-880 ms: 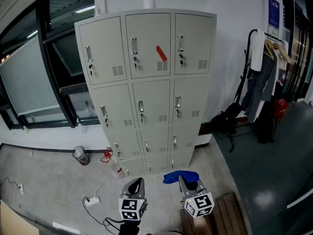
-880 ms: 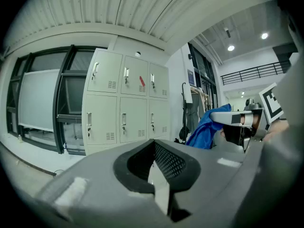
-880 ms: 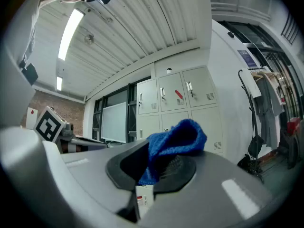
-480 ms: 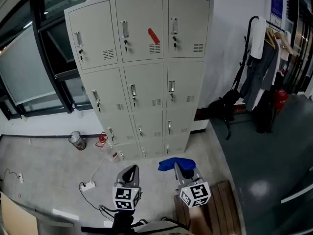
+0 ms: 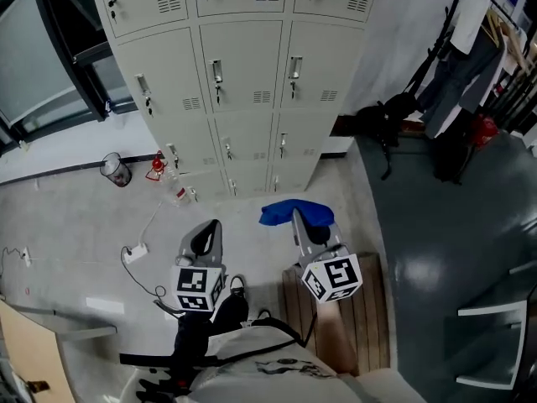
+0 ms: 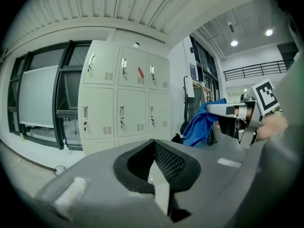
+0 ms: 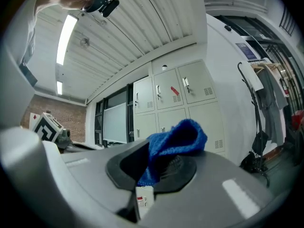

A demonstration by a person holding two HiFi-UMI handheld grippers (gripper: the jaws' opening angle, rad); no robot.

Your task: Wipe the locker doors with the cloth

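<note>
Floor (image 5: 67, 217): grey concrete, dull and scuffed.

One locker bank (image 5: 243, 65), pale grey sheet metal, flat rectangular doors in three columns; four rows counted from the head view, top row cut off. Each door has one vertical metal handle and a slotted vent. One small red tag (image 6: 140, 72) on the top middle door.

One coat stand (image 5: 466, 49) at the right with grey and white garments, one black bag (image 5: 377, 120) slumped below it.

One slatted wooden platform (image 5: 369, 309) underfoot.

Two grippers, grey moulded plastic, each with one black-and-white marker cube.
- Left gripper (image 5: 210, 229): fingers brought together, nothing between them; mesh-textured pads face each other.
- Right gripper (image 5: 300, 218): fingers clamped on the cloth (image 5: 289, 212).

One cloth, bright blue, nubbly knit, bunched into a soft lump that spills over the fingertips (held in the air in front of the lockers, not touching any door).

Floor clutter near the locker foot:
- One round bin (image 5: 113, 168).
- One red object (image 5: 157, 166), too small to make out.
- One white power strip (image 5: 134, 250) with a trailing cable.
</note>
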